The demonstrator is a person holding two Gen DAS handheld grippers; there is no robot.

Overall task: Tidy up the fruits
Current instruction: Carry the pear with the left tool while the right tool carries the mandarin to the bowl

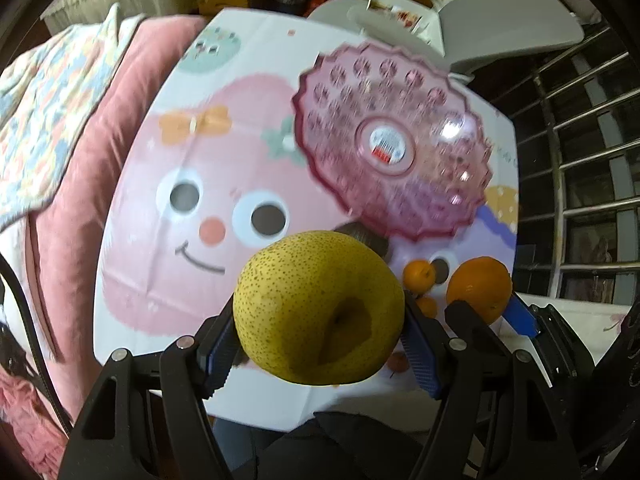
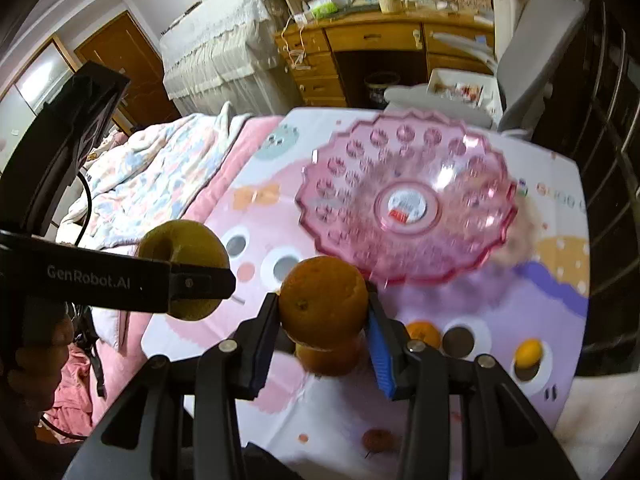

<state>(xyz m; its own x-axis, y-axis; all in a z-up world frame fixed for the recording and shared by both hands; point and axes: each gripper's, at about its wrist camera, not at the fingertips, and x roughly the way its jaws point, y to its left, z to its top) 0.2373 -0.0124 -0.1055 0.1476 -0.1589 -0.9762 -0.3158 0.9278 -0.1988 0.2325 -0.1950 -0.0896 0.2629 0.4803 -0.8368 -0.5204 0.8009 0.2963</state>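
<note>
Pear (image 1: 318, 308) in left jaws, orange (image 2: 323, 302) in right

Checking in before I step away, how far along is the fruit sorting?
Nothing looks done: the pink fruit plate holds no fruit. In hand: left gripper clamps a pear, right gripper an orange. Left: several small oranges on the table.

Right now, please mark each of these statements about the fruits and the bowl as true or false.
1. The left gripper holds a yellow pear. True.
2. The right gripper is open and holds nothing. False: its fingers are shut on an orange.
3. The pink bowl contains no fruit. True.
4. All the fruits are already lifted. False: small oranges lie on the table.
</note>
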